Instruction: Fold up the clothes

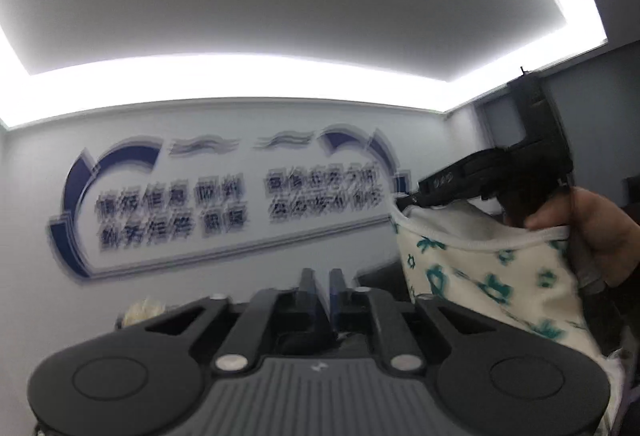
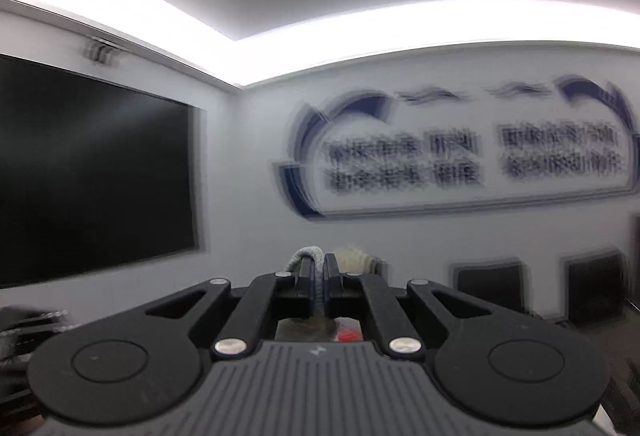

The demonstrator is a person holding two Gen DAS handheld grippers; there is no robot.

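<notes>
Both grippers are raised and look at the far wall. In the left wrist view a white garment with teal print (image 1: 492, 276) hangs at the right, its banded top edge pinched by the right gripper (image 1: 404, 202), held in a hand (image 1: 600, 232). My left gripper (image 1: 322, 284) has its fingers close together; whether cloth is between them is hidden. In the right wrist view my right gripper (image 2: 318, 268) is shut on a grey-white fabric edge (image 2: 310, 254) that sticks up between the fingers.
A wall sign with blue lettering (image 1: 224, 204) faces both cameras. A large dark screen (image 2: 92, 172) is on the left wall. Dark chairs (image 2: 490, 288) stand along the far wall. A pale bundle (image 1: 142, 310) lies beyond the left gripper.
</notes>
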